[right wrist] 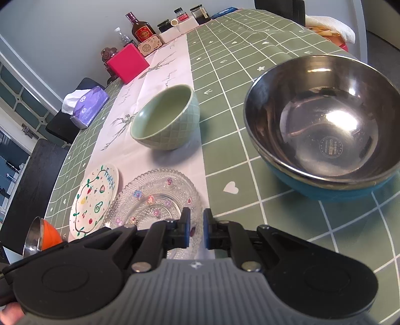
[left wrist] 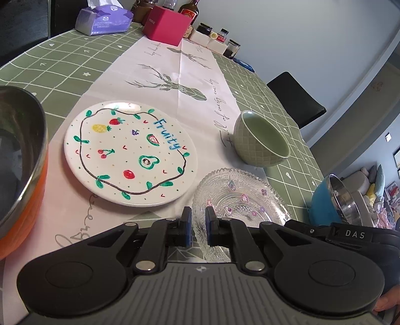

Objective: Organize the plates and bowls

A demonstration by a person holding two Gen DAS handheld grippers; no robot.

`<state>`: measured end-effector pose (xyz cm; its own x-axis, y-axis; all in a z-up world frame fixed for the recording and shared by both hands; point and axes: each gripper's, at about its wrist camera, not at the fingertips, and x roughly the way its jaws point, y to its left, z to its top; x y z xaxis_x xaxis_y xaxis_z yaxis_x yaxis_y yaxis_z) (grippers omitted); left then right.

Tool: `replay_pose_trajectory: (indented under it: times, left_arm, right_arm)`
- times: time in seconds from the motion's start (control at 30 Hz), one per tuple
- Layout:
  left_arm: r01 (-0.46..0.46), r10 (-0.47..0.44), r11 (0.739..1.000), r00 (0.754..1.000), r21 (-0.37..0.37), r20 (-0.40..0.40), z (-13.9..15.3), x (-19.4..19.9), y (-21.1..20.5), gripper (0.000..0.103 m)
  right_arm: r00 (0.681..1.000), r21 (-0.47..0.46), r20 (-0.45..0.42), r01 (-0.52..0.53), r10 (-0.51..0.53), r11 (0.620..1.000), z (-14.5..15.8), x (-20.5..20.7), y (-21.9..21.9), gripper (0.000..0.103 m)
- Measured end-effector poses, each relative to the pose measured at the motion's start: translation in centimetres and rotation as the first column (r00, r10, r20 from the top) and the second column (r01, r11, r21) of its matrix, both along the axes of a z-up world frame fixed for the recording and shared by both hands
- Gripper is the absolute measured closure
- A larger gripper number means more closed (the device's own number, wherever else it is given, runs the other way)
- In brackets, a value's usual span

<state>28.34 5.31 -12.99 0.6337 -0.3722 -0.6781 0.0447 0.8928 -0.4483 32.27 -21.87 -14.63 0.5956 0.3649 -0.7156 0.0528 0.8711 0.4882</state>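
Standing empty: green bowl (right wrist: 166, 120), steel bowls.

Each gripper, the left gripper (left wrist: 198, 226) and the right gripper (right wrist: 195, 228), has a ribbed grey body with two round black discs at about four and eight o'clock. Black linkage arms with silver screws carry blue-edged pads. White letters "DAS" mark a black part at three o'clock in the left view.

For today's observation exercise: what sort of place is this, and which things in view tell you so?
Most likely a dining table in a home: a green checked tablecloth, a tissue pack, bottles and jars along the wall, and a chair drawn up.
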Motion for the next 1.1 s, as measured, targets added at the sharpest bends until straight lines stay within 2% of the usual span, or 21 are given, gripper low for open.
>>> replay_pose_trajectory:
  times: [0.27, 0.63, 0.9, 1.1]
  left_arm:
    - [-0.023, 0.023, 0.999, 1.0, -0.029, 0.019, 1.8, -1.6, 0.5, 0.092]
    - [-0.03, 0.036, 0.996, 0.997, -0.083, 0.068, 4.6, -6.8, -0.8, 0.092]
    - [0.02, -0.011, 0.989, 0.998, -0.149, 0.059, 4.1, -10.8, -2.6, 0.092]
    - [0.056, -0.049, 0.986, 0.998, -0.154, 0.049, 3.0, -13.3, -4.3, 0.092]
  right_arm:
    - [1.0, 0.016, 0.007, -0.011, 0.011, 1.0, 1.4, -1.6, 0.0, 0.095]
    - [0.999, 0.03, 0.043, 0.025, -0.026, 0.999, 4.2, -7.0, -1.6, 0.095]
    - [0.994, 0.018, 0.077, 0.071, -0.072, 0.997, 4.6, -12.8, -4.0, 0.095]
    - [0.99, 0.01, 0.075, 0.119, -0.119, 0.993, 3.6, -16.8, -5.6, 0.095]
